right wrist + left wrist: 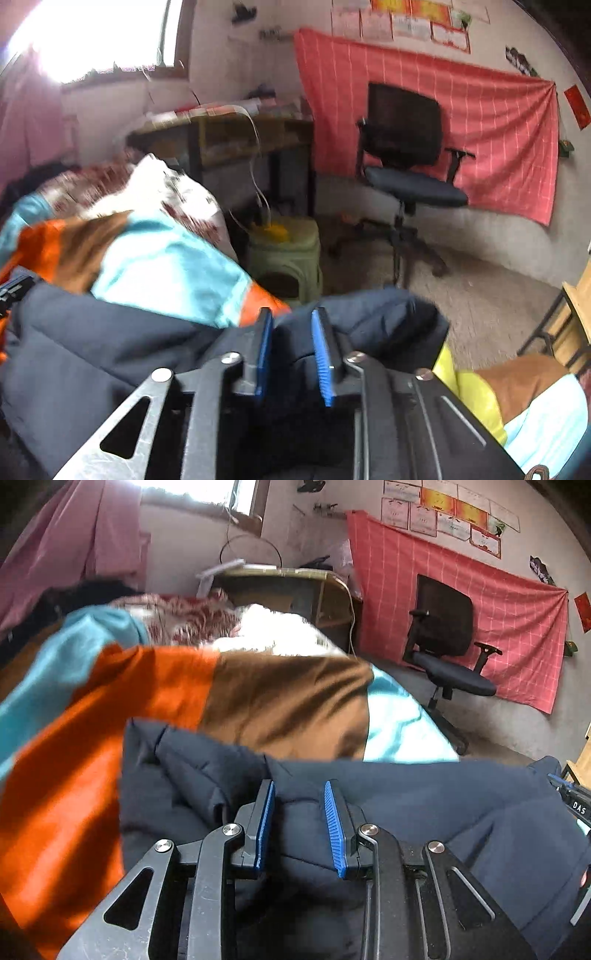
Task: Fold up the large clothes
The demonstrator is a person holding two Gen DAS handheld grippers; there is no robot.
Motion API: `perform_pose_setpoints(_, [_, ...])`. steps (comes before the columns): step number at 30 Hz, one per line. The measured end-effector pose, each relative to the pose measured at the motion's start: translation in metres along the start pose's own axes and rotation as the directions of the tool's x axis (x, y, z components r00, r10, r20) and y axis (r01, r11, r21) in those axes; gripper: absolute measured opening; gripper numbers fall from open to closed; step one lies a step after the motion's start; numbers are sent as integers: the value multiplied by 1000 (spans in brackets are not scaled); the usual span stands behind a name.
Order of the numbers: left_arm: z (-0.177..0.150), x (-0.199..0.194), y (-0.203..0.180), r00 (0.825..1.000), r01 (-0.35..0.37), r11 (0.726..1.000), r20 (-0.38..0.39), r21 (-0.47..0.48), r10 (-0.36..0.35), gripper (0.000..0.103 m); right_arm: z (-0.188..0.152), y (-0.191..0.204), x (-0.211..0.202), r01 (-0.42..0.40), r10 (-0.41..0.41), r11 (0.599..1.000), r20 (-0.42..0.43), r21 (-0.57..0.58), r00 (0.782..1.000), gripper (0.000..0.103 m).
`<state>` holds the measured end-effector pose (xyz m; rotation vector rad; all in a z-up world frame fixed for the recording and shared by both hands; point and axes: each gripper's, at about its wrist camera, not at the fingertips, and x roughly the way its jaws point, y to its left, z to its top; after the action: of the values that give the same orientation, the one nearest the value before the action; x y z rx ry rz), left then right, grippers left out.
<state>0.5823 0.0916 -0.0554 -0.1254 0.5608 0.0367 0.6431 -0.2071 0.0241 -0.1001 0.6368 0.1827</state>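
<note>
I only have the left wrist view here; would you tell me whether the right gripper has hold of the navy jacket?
Observer: Yes, the right gripper is closed on a bunched fold of the navy jacket.
Operator: Thank you. Is anything lying beside that gripper on its outer side?
Observer: A yellow-green cloth lies just below and to the right of it.
Operator: And what is on the floor ahead?
Observer: A green stool with something yellow on top stands by the desk. Your view does not show it.
</note>
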Motion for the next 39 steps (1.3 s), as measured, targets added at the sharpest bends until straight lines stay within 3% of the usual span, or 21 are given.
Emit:
perform_pose_setpoints(3, [-11, 8, -6, 1000, -9, 1000, 2, 25, 9, 24, -25, -13, 16, -3, 6, 998, -46, 56, 999, 6])
perform_pose_setpoints(7, [-15, 9, -4, 1000, -13, 1000, 5, 18, 13, 24, -46, -18, 32, -19, 26, 996, -82, 84, 996, 5])
perform_pose_setpoints(10, [1, -5, -3, 1000, -4, 1000, 19, -4, 4, 24, -46, -18, 31, -21, 29, 997, -91, 80, 995, 5])
perform_pose_setpoints(13, [17, -38, -9, 990, 104, 994, 100, -18, -102, 24, -35, -22, 9, -59, 65, 993, -54, 102, 996, 10])
perform_pose_setpoints(16, [25, -56, -32, 968, 225, 972, 98, 60, -230, 24, -20, -18, -26, -140, 139, 985, 18, 104, 990, 12])
perform_pose_setpoints(18, [22, -63, -52, 940, 332, 935, 41, 125, -339, 24, -13, -4, -45, -216, 214, 974, 42, 64, 976, 14])
perform_pose_setpoints(22, [4, -61, -69, 881, 473, 867, -111, 158, -461, 24, -16, 29, -62, -363, 363, 932, -12, -2, 932, 15])
perform_pose_setpoints(23, [-3, -61, -69, 875, 483, 860, -134, 167, -465, 24, -21, 34, -65, -386, 386, 922, -34, -14, 922, 15])
perform_pose_setpoints(27, [-28, -52, -71, 879, 468, 855, -215, 224, -425, 24, -42, 46, -68, -396, 389, 917, -105, -53, 915, 15])
perform_pose_setpoints(31, [-46, -48, -76, 906, 417, 857, -215, 303, -365, 24, -72, 52, -50, -380, 362, 924, -202, -55, 910, 15])
perform_pose_setpoints(36, [-66, -37, -77, 928, 371, 868, -149, 330, -340, 24, -88, 52, -32, -359, 350, 933, -151, -34, 925, 15])
perform_pose_setpoints(39, [-71, -31, -76, 933, 360, 872, -117, 332, -341, 24, -96, 50, -25, -352, 347, 936, -125, -20, 929, 15])
